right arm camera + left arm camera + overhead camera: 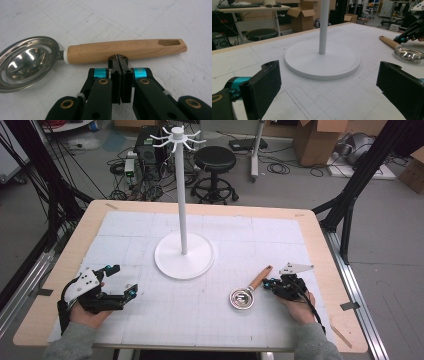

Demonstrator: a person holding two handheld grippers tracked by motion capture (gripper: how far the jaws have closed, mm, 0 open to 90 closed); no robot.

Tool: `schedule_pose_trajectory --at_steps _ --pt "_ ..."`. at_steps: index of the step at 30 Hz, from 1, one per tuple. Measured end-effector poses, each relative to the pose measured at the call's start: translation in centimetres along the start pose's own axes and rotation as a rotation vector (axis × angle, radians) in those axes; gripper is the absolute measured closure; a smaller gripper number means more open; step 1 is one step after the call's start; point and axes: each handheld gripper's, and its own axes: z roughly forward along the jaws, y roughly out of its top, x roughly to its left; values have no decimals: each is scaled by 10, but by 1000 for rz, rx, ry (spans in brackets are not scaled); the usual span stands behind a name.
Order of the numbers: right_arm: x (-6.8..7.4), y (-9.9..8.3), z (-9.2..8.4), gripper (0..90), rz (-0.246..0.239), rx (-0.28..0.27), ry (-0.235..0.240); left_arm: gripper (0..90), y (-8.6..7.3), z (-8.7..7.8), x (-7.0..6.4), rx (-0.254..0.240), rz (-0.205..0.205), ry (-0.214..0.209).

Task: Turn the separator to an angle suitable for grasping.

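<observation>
- On the white gridded surface (150, 320), a white stand (184, 252) rises at centre.
- Right of it lies the wooden-handled strainer (247, 292).
- Right claw (267, 283), pressed together, sits just beside the handle.
- Left claw (122, 280) is spread, empty.
- Beyond: stool (215, 160), boxes (320, 140).

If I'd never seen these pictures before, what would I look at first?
Probably the tall white stand in the middle of the table, with little hooks at its top. Next, the shiny metal scoop with a wooden handle lying to its right, where the right hand-held gripper sits shut with its tips at the handle. On the left, the left hand-held gripper waits with its jaws wide open.
</observation>
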Motion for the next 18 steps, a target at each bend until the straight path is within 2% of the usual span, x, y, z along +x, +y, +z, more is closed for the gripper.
schedule_pose_trajectory --at_steps 8,12,18 --pt "2 11 13 900 -34 1 5 63 -1 -3 1 5 -5 3" --pt "3 15 17 900 -32 3 9 63 -1 -6 1 2 -4 8" --pt "9 23 27 900 -56 10 23 63 -2 -8 1 7 -5 11"
